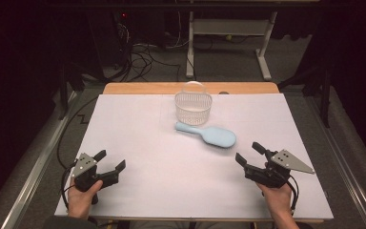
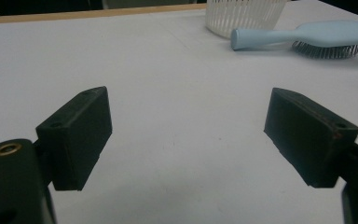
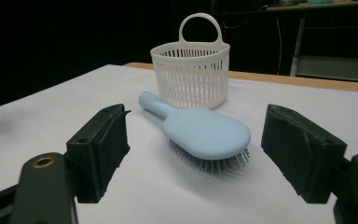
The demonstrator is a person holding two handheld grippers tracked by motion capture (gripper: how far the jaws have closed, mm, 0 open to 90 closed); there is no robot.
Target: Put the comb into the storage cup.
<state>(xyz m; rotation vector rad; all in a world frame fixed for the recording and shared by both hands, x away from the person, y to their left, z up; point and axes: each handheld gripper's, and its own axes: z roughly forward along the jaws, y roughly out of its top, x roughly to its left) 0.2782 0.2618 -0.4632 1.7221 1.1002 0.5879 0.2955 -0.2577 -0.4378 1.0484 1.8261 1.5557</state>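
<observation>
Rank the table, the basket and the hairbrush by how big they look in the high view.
1. table
2. hairbrush, longer across
3. basket, though it stands farther back, so these two are unsure.

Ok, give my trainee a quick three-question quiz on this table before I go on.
1. True or false: the pale blue plastic hairbrush lies bristles down on the white table sheet.
2. Which stands farther from the person: the hairbrush or the white slatted plastic basket?
3. Multiple choice: the right gripper is A) shut on the hairbrush, B) open short of the hairbrush, C) inside the basket.

Key:
1. True.
2. The basket, just beyond the brush handle.
3. B; the left gripper is open too.
</observation>
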